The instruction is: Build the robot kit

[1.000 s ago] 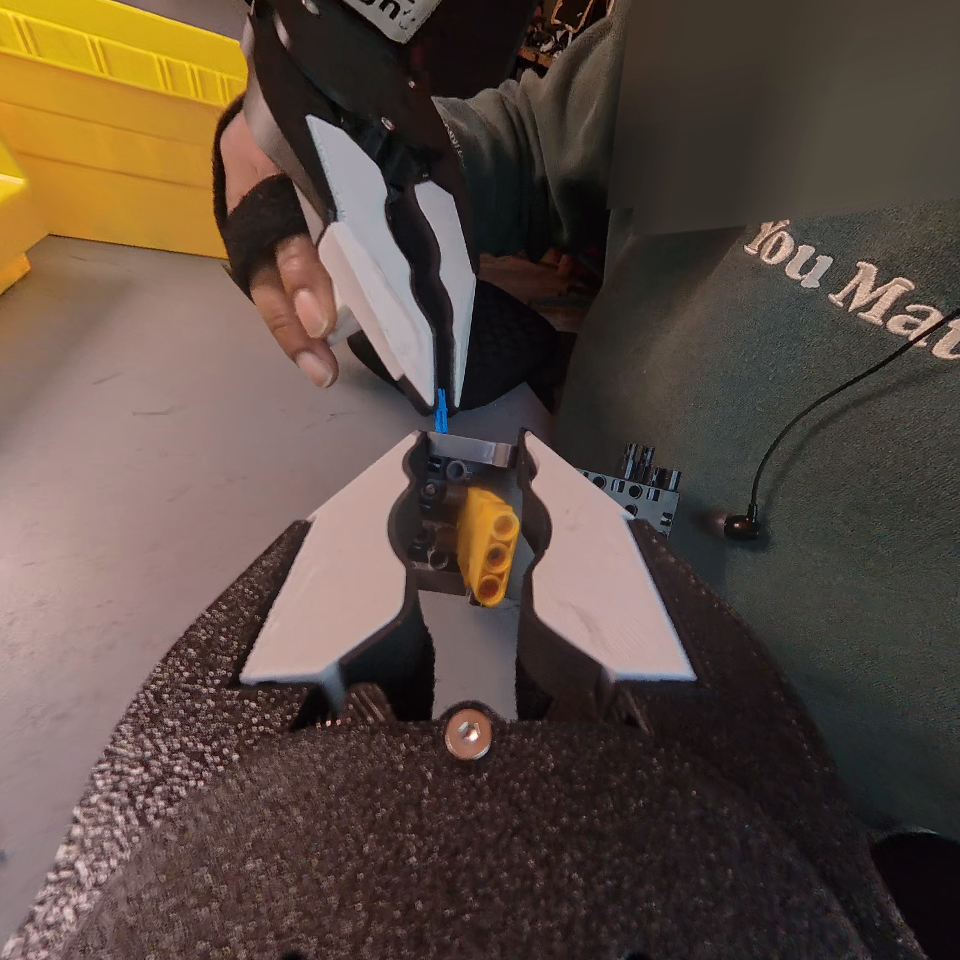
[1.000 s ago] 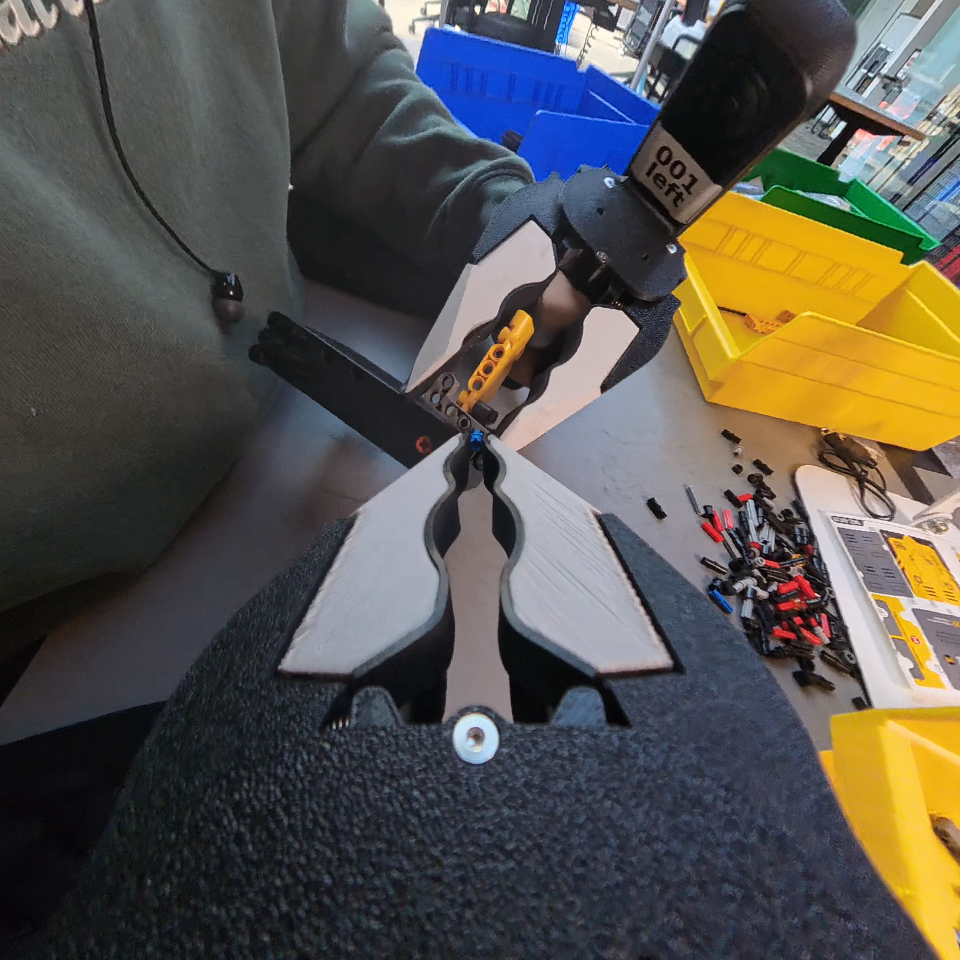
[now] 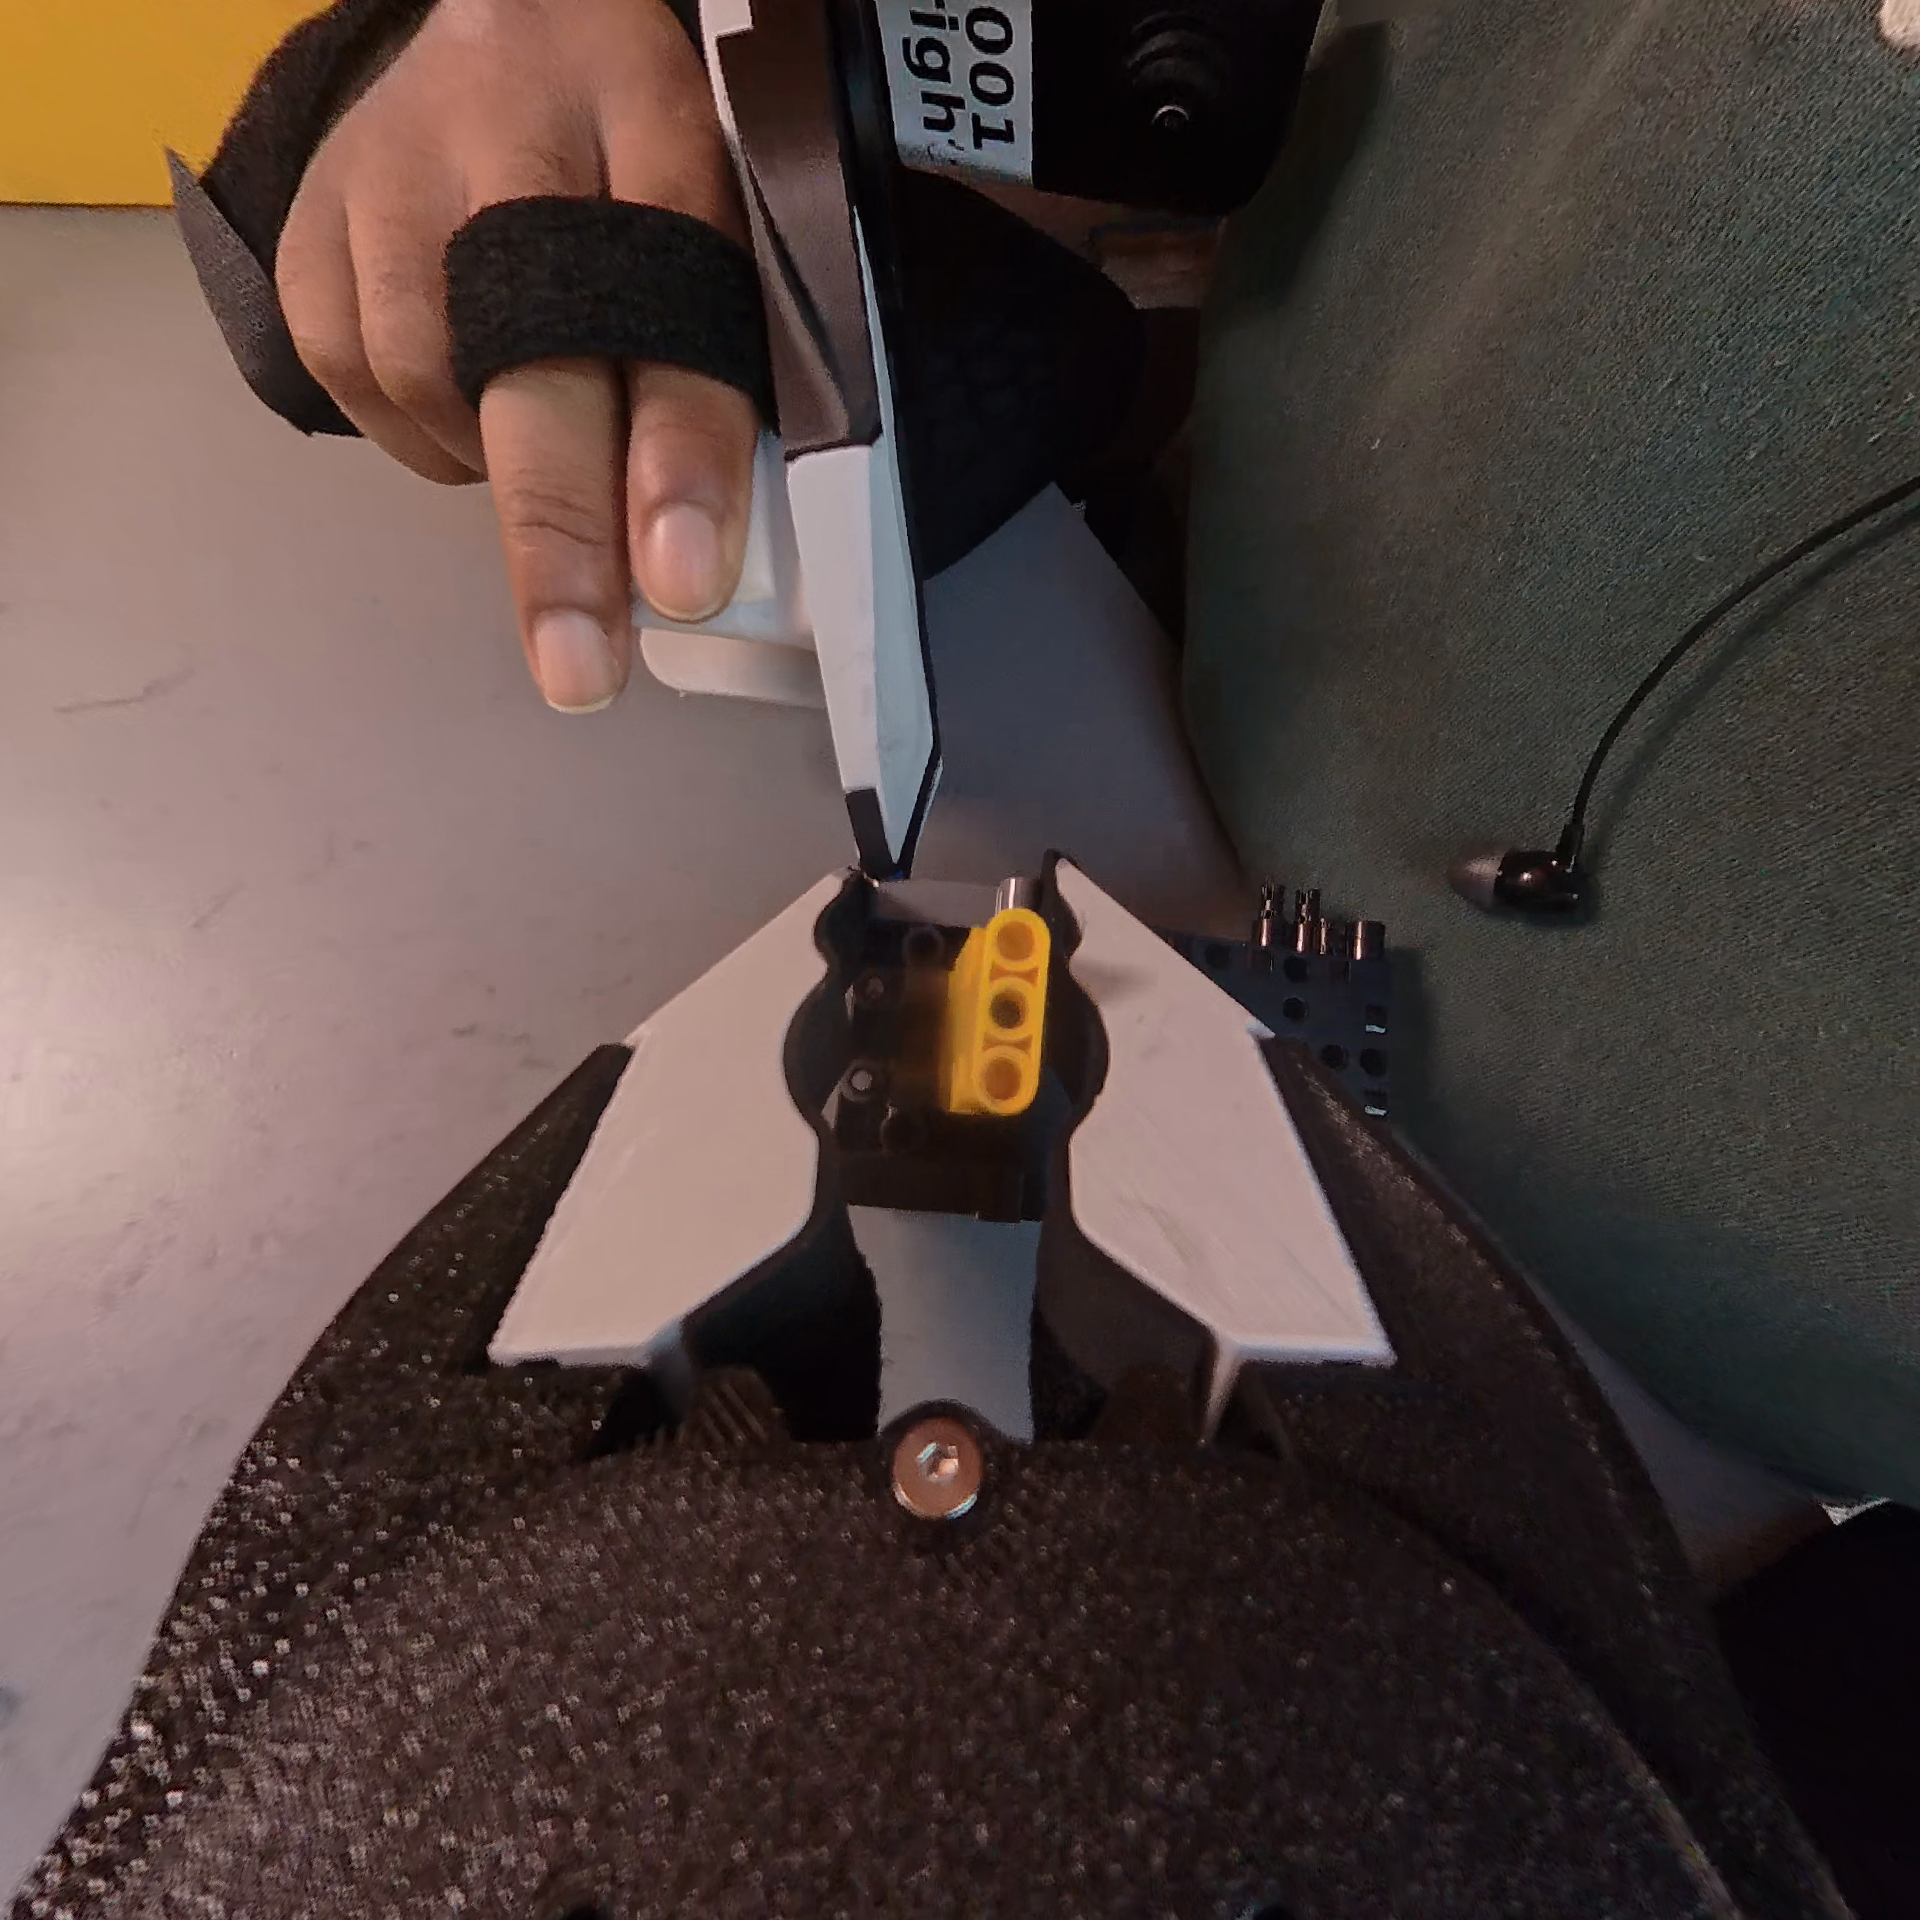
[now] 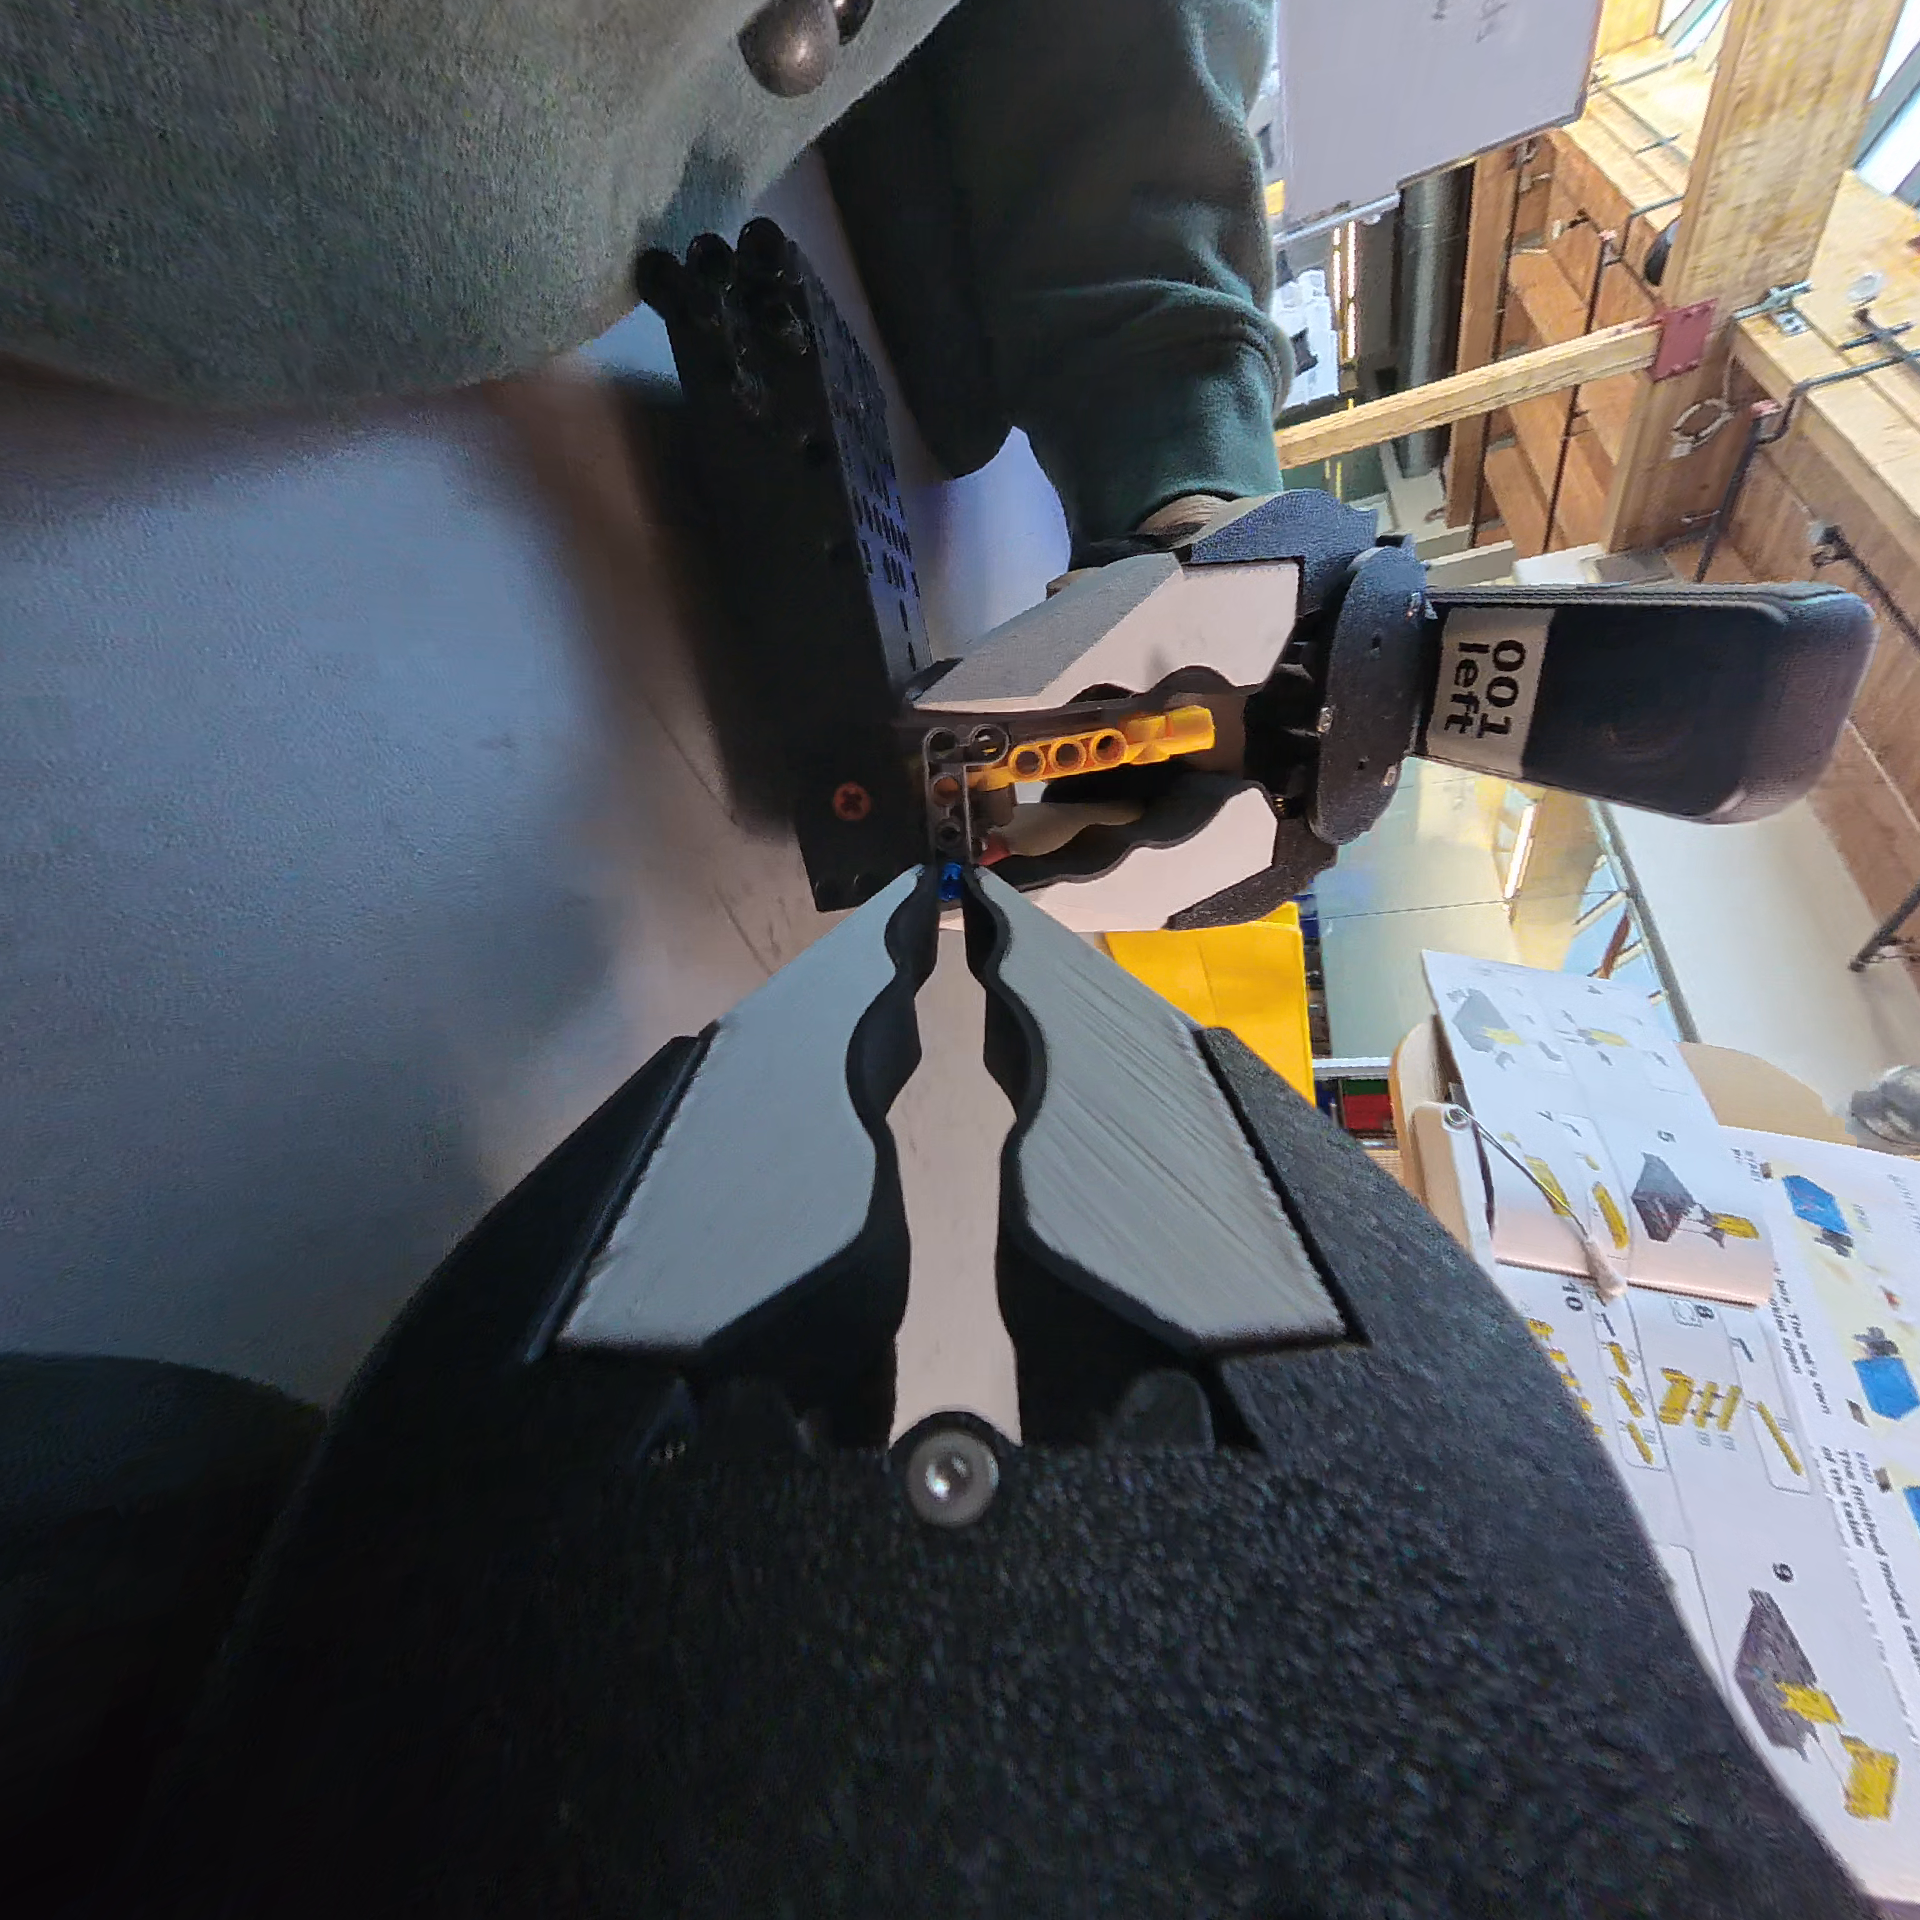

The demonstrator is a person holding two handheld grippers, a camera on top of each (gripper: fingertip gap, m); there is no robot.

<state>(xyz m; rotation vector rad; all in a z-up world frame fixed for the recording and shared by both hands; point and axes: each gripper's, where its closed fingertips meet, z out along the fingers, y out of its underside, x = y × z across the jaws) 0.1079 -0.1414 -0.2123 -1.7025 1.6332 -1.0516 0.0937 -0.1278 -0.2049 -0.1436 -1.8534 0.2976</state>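
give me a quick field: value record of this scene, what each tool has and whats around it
left tool: shut on the black and yellow brick assembly
yellow beam: fixed to the assembly, between the left tool's fingers
right tool: shut on a small blue pin
pin position: at the edge of the assembly's grey frame; seated or not, cannot tell
black perforated plate: part of the assembly, reaching toward the person's green sweatshirt
surface: grey table
nearby: instruction sheets, yellow bin
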